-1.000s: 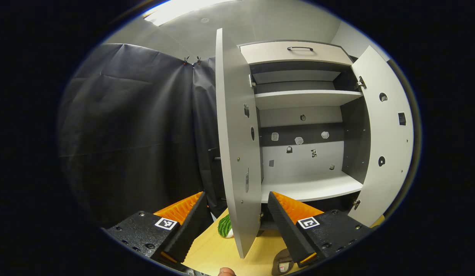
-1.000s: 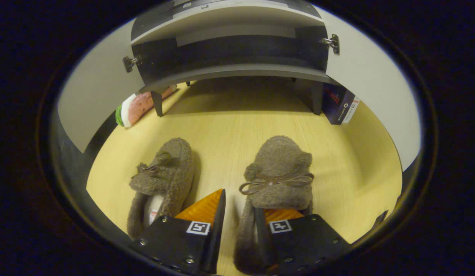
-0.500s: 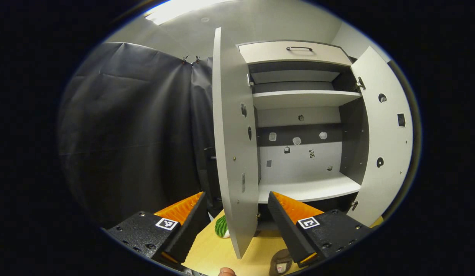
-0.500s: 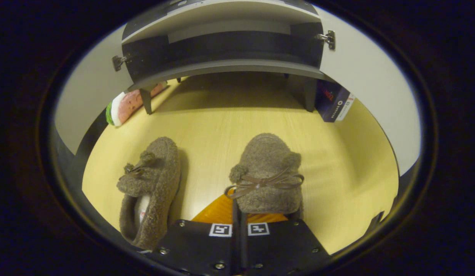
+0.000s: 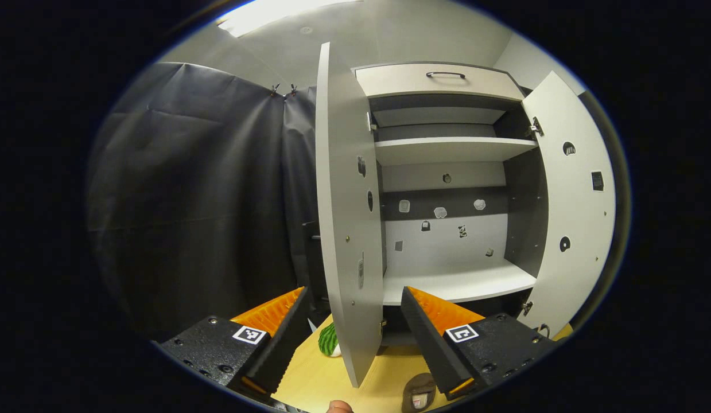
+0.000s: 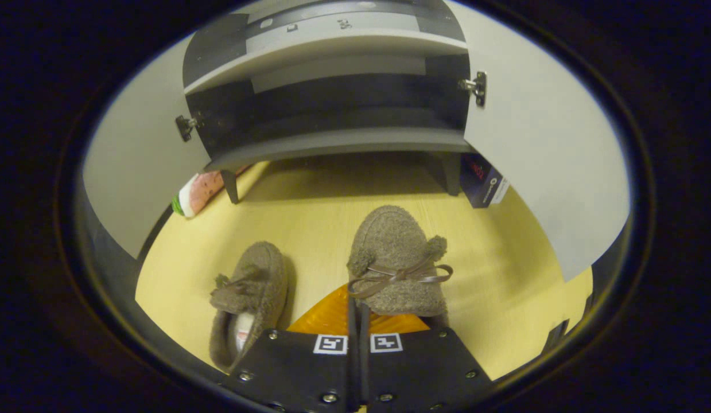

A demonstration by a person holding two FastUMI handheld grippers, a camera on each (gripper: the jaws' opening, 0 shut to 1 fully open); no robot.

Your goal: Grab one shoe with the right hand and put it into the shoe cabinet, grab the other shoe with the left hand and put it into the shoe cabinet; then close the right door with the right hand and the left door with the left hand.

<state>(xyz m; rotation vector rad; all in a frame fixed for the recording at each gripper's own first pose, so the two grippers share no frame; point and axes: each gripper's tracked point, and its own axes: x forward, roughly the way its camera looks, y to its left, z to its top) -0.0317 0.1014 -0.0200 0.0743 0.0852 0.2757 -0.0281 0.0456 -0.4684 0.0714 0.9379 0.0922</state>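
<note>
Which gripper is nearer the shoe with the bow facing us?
Right. The right gripper is shut on the bow shoe; the left gripper hangs open at the cabinet's left door.

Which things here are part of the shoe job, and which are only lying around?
Part of the job:
- held slipper
- other slipper
- shoe cabinet
- left door
- right door

Lying about:
- watermelon-slice toy
- dark box

Right gripper [image 6: 355, 321] fingers hide the held shoe's [image 6: 398, 261] heel; beside the left finger, the other shoe [image 6: 249, 295] (heel end) is cut off
</note>
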